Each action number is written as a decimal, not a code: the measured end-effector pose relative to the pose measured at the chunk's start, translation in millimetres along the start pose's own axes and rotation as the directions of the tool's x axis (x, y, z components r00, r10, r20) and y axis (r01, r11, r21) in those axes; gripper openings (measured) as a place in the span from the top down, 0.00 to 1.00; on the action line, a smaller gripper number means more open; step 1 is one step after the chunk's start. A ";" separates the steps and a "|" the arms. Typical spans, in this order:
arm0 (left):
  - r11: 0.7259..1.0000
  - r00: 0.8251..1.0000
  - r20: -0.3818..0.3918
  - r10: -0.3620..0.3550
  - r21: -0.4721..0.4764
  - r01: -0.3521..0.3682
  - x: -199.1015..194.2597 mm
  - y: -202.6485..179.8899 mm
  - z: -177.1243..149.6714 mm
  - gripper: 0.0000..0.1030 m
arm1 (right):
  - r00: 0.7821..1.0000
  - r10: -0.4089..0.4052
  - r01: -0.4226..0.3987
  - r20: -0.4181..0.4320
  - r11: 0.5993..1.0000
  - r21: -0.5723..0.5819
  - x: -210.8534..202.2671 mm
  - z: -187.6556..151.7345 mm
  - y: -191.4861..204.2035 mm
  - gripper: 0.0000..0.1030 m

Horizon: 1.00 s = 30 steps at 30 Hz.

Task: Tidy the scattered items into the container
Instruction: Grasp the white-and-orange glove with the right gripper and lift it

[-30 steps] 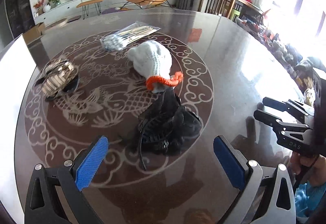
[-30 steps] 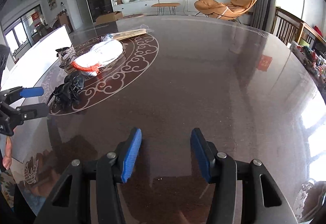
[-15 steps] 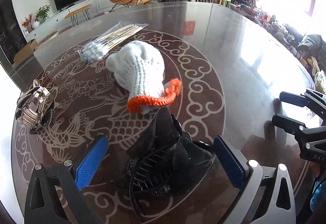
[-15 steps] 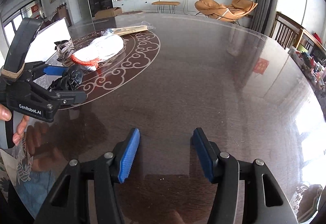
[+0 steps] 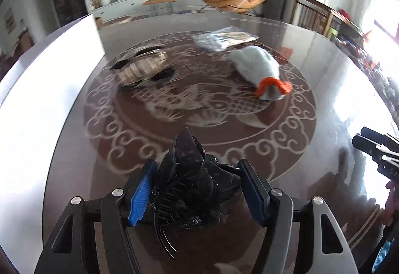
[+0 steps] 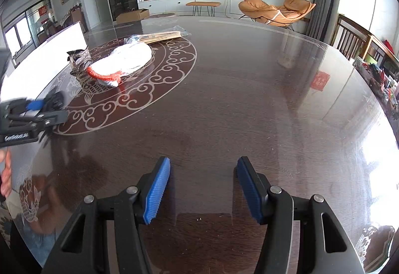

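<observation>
While my left gripper (image 5: 197,195) sat at the bottom centre of its own view, its blue pads (image 5: 141,198) were pressed in on either flank of the black hair clip (image 5: 192,181), a lumpy thing with a bow-like top and thin curved teeth trailing down toward the lower edge. I judged the hold shaky: the pads met soft trim rather than the hard body, so the clip could have twisted or slid out once carried, and those loose teeth could have caught on a rim. Whether it was clear of the table (image 5: 311,89) I could not tell, since the view was smeared by motion.

My right gripper (image 6: 203,189) stood spread over bare tabletop at the bottom of its view, pinching nothing; in the left view its black frame poked in at the right edge, near enough that a careless swing might have knocked the two tools together.

Further up the left view, the white glove with the orange cuff (image 5: 259,72) lay right of centre on the patterned ring, the bag of cotton swabs (image 5: 224,38) just beyond it, and a blurred metallic bundle (image 5: 142,66) at upper left. I saw no container for certain; a bright white panel (image 6: 49,49) at the left of the right view might have been it, and guessing wrong could have sent the clip astray
</observation>
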<state>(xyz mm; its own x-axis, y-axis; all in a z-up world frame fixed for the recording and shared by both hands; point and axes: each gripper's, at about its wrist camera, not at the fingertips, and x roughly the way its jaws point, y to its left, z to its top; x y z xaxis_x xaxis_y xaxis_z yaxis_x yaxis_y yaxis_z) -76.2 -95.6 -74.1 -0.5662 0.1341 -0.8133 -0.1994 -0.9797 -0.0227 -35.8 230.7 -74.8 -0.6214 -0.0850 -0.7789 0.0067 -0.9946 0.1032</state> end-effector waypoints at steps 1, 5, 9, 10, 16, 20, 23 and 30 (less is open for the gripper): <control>1.000 1.000 0.008 0.006 -0.030 -0.006 -3.8 10.9 -5.0 0.37 | 0.996 0.091 -0.092 0.005 0.992 0.083 2.9 8.6 -2.8 0.43; 0.996 1.000 0.011 0.013 -0.084 -0.012 -9.0 33.4 -16.5 0.37 | 0.960 0.275 -0.281 0.057 0.938 0.205 24.7 71.6 28.2 0.43; 0.995 1.000 0.014 0.018 -0.095 -0.017 -11.2 34.5 -24.8 0.37 | 0.974 0.224 -0.228 0.044 0.967 0.116 63.0 127.7 86.7 0.43; 0.995 1.000 0.015 0.020 -0.097 -0.018 -10.4 33.2 -25.4 0.37 | 0.983 0.182 -0.183 0.023 0.979 0.086 75.5 135.9 100.2 0.43; 0.996 0.999 0.021 0.035 -0.086 -0.033 -4.4 24.0 -21.4 0.37 | 0.999 -0.008 0.003 -0.050 0.996 -0.089 111.1 134.8 126.1 0.59; 0.997 0.999 0.018 0.034 -0.068 -0.032 -4.5 11.9 -21.9 0.37 | 1.000 0.007 -0.013 -0.028 0.980 -0.199 89.1 107.8 107.8 0.68; 0.998 0.999 0.014 0.044 -0.045 -0.044 -1.8 -2.3 -19.7 0.37 | 0.999 0.033 -0.036 -0.016 0.970 -0.239 58.5 71.9 77.2 0.68; 0.997 0.998 0.005 0.061 -0.039 -0.061 5.1 -12.9 -10.7 0.33 | 0.998 0.047 -0.041 0.030 0.982 -0.186 23.3 36.7 17.1 0.56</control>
<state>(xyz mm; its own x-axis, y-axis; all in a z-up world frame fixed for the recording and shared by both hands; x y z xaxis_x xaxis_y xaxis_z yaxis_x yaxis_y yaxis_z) -68.0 -83.8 -84.1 -0.5818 0.0745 -0.8099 -0.1334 -0.9910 0.0046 -78.9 213.9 -68.5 -0.6433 -0.1300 -0.7545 0.1776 -0.9839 0.0181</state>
